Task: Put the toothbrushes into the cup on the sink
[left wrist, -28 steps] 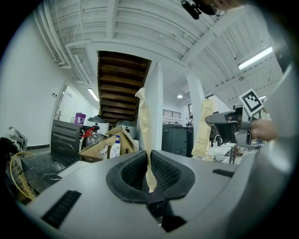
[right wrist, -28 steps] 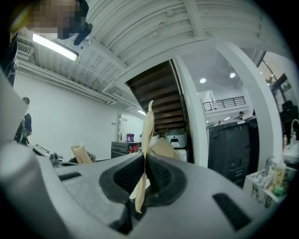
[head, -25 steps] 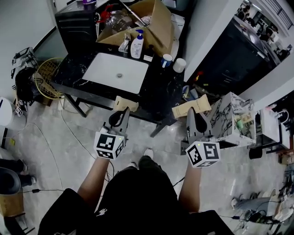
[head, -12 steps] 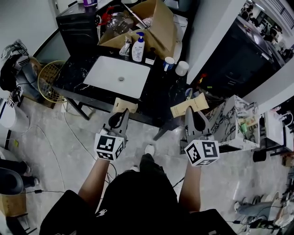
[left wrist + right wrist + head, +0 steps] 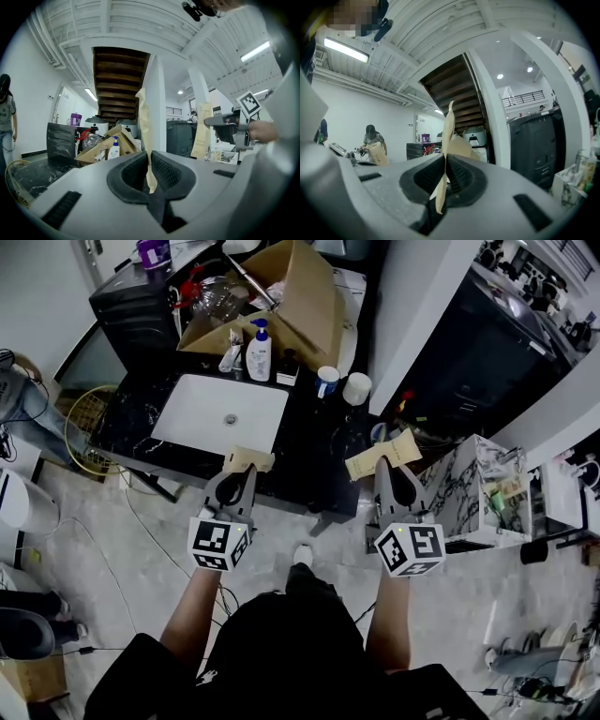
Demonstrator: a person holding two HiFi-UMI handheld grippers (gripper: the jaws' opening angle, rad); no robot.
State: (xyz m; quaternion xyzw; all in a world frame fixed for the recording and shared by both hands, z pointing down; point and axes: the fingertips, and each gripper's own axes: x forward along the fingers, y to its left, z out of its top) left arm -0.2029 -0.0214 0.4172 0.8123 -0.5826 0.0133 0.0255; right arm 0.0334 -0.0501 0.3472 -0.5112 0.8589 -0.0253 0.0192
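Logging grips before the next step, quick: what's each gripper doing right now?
Left gripper: closed on a tan paper packet.
Right gripper: closed on a second tan paper packet.

Beneath me, a pale marble floor [image 5: 112, 549]; ahead, a black sink counter [image 5: 323, 442] set against a white pillar [image 5: 412, 306]; beyond it, the dark wooden underside of a staircase [image 5: 119, 79] below a white ribbed ceiling [image 5: 140, 23]; a strip light [image 5: 344, 50] glows overhead; the far wall [image 5: 361, 117] is white.
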